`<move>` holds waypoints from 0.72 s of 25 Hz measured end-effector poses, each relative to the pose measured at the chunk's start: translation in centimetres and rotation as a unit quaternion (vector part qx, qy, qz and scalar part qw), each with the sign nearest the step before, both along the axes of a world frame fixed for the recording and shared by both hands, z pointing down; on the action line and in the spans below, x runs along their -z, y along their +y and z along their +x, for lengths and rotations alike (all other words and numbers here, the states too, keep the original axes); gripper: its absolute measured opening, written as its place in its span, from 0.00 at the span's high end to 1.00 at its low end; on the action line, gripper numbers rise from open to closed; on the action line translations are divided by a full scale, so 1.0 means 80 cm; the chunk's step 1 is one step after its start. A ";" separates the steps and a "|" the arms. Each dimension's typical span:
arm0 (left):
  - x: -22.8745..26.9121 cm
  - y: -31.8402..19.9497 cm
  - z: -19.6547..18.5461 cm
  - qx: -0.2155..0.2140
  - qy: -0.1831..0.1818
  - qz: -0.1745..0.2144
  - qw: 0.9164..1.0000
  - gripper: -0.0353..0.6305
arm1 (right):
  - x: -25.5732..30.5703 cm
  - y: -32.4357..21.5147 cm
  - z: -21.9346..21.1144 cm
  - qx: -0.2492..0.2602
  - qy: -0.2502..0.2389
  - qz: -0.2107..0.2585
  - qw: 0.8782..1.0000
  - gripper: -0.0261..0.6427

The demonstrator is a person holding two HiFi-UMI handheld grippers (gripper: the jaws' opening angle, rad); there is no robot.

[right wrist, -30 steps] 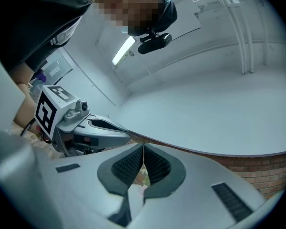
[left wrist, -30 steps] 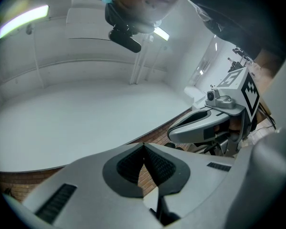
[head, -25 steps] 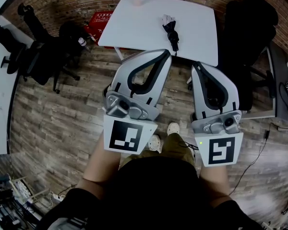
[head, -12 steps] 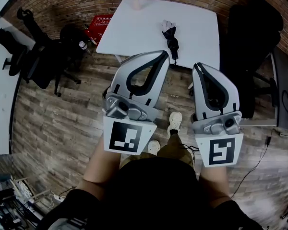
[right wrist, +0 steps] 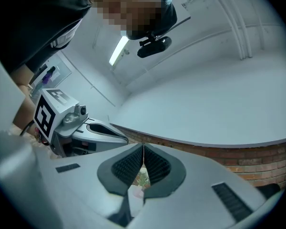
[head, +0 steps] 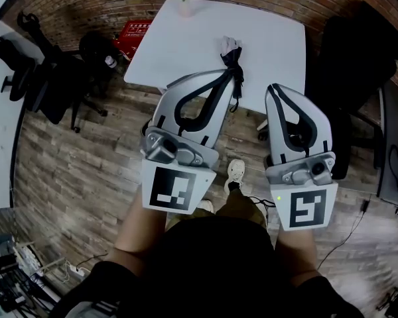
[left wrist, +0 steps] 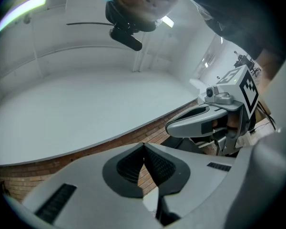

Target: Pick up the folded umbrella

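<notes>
Left gripper (left wrist: pixel 144 146) and right gripper (right wrist: pixel 143 148) — both jaws pressed together, holding nothing — hover near the white table (head: pixel 272 38) bearing the folded umbrella (head: pixel 234 57).

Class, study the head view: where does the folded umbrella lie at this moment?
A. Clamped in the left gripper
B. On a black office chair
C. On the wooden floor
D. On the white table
D: the folded umbrella lies on top of the white table, close to its near edge.

I hold my left gripper (head: pixel 225 75) and right gripper (head: pixel 272 91) side by side, pointing forward. Both have jaws closed together, empty.
</notes>
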State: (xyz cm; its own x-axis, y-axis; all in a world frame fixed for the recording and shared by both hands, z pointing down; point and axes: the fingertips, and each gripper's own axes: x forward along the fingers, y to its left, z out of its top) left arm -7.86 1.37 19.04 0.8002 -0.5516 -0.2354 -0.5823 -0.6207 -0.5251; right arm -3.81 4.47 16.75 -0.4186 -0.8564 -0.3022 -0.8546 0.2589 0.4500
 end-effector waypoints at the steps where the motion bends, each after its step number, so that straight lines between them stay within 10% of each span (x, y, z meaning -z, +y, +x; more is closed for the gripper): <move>1: -0.005 -0.009 0.004 0.001 0.000 -0.004 1.000 0.93 | -0.001 -0.009 0.005 0.002 0.001 -0.002 1.000 0.92; 18: -0.017 -0.140 0.090 0.032 -0.018 -0.049 0.998 0.93 | -0.024 -0.132 0.096 0.022 -0.015 -0.018 0.999 0.92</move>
